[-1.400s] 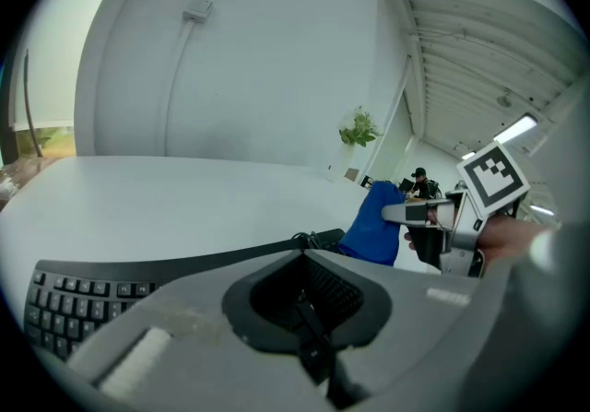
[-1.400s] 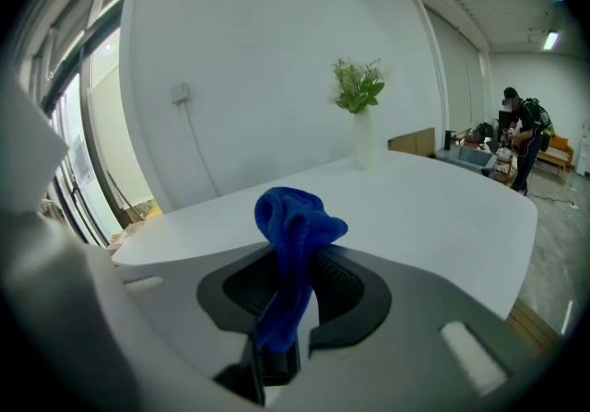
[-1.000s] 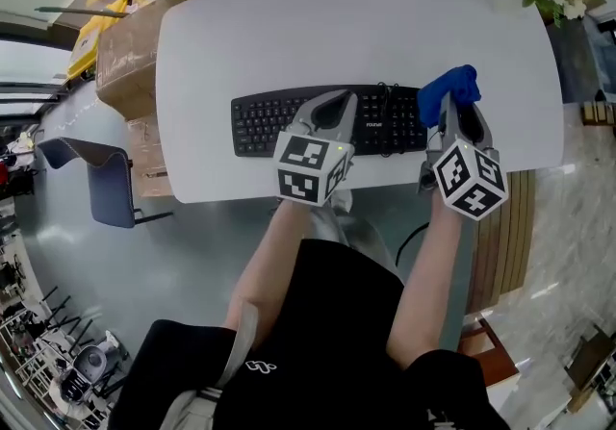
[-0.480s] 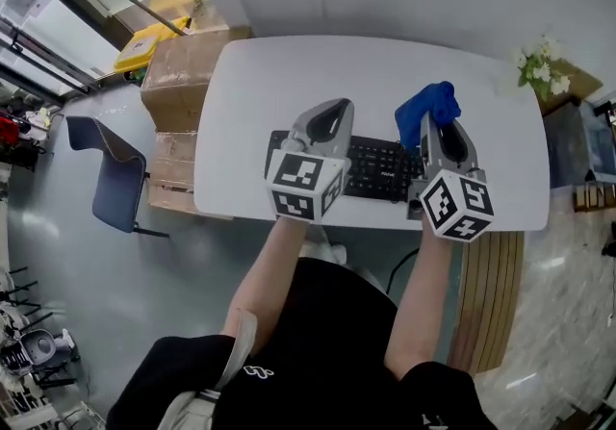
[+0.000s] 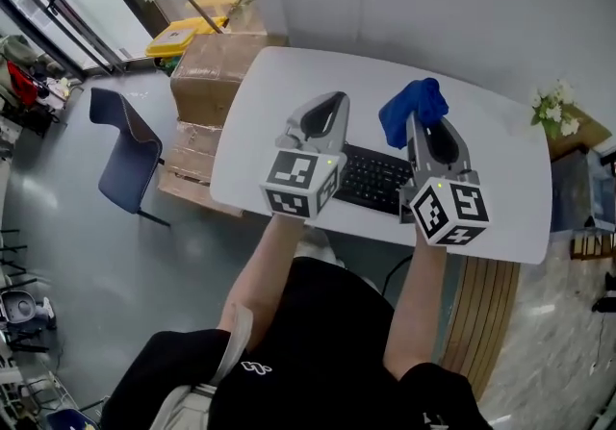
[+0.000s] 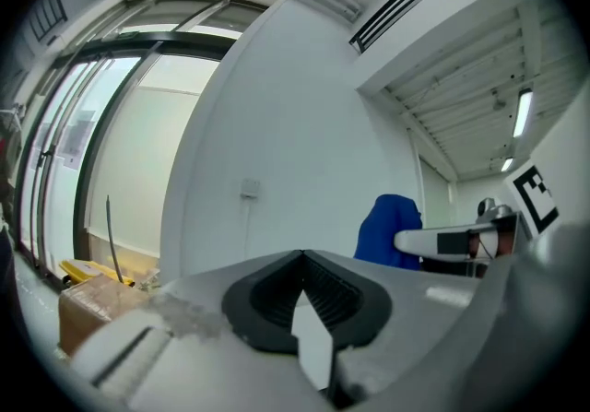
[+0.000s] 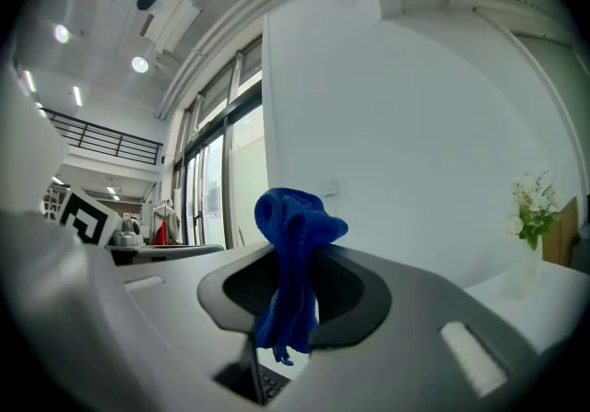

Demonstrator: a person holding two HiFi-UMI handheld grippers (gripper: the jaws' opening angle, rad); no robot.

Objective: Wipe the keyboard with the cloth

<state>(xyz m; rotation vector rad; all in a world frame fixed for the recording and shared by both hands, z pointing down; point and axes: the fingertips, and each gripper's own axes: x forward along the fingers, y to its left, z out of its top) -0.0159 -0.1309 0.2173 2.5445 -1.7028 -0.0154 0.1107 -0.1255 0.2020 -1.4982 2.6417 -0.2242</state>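
A black keyboard [image 5: 373, 180] lies on the white table [image 5: 491, 159], partly hidden under both grippers. My right gripper [image 5: 416, 115] is raised high above the keyboard's right end and is shut on a blue cloth [image 5: 409, 109], which bunches above the jaws and hangs through them in the right gripper view [image 7: 293, 258]. My left gripper [image 5: 322, 112] is held up over the keyboard's left part, jaws shut with nothing between them [image 6: 300, 258]. The blue cloth [image 6: 387, 226] also shows at the right of the left gripper view.
Cardboard boxes [image 5: 217, 67] stand against the table's left end, with a blue chair [image 5: 125, 144] further left. A vase of white flowers [image 5: 551, 108] stands at the table's far right corner. A wall rises behind the table.
Both grippers have risen well above the table and tilted upward; the view has pulled back, so the keyboard looks smaller and the wall now fills the gripper views.
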